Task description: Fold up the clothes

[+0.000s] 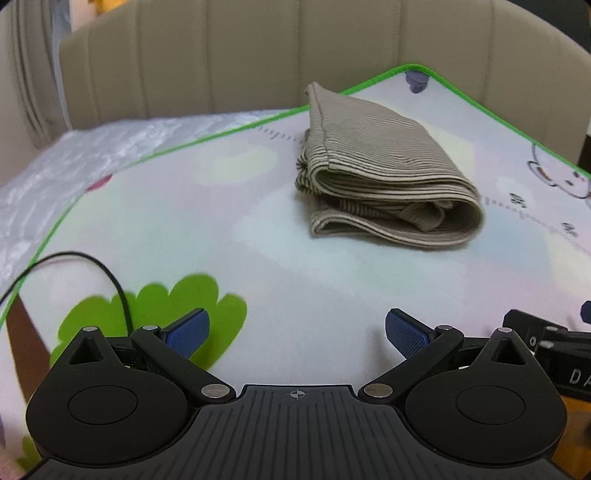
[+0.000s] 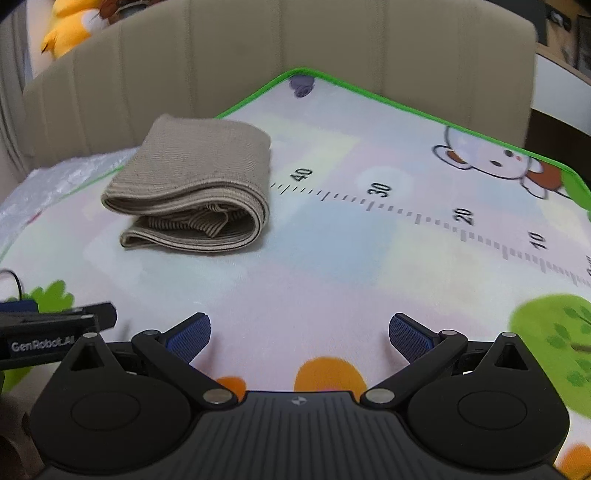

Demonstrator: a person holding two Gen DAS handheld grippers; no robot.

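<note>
A beige ribbed garment lies folded into a thick bundle on the cartoon play mat, toward the far side. It also shows in the right wrist view, at upper left. My left gripper is open and empty, well short of the garment, low over the mat. My right gripper is open and empty, nearer than the garment and to its right. The jaws of both stand wide apart with blue pads showing.
The mat has a green border and a printed ruler. A beige padded headboard stands behind it. Crinkled clear plastic lies at far left. A black cable curls by the left gripper. A yellow plush toy sits behind.
</note>
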